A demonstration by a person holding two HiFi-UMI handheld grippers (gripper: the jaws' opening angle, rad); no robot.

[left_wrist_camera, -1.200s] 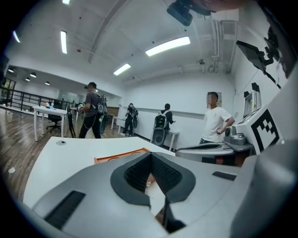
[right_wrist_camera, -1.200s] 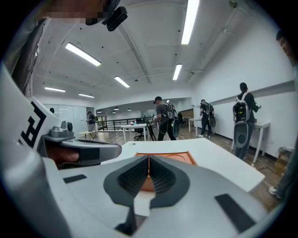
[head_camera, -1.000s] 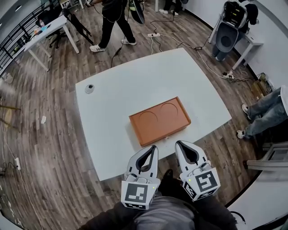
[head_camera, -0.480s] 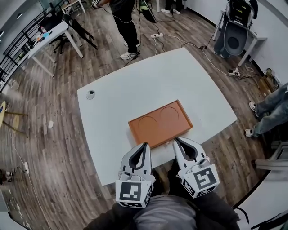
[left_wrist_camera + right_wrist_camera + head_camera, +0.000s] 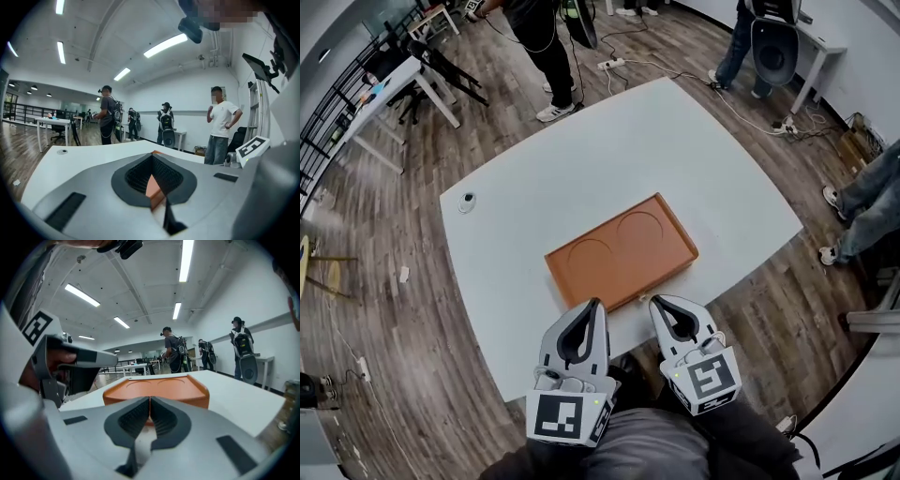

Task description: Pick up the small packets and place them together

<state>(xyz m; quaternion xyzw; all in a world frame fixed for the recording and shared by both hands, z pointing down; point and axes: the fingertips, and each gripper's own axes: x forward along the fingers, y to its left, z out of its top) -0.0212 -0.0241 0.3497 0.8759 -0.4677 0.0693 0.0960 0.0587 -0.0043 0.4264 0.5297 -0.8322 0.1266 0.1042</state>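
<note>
The left gripper (image 5: 594, 305) and the right gripper (image 5: 656, 302) are both shut tight and hold nothing. They sit side by side at 6 o'clock from the orange tray (image 5: 622, 251), just beside its near edge. The tray lies on the white table (image 5: 675, 141). A small round thing (image 5: 467, 200) sits at 10 o'clock.

No words, numbers or brand names can be read anywhere. The only printed signs are a black-and-white square marker (image 5: 562, 417) on the cube of the left tool (image 5: 593, 307) and a second marker (image 5: 710, 377) on the right tool (image 5: 660, 302); both are coded patterns, not letters.
</note>
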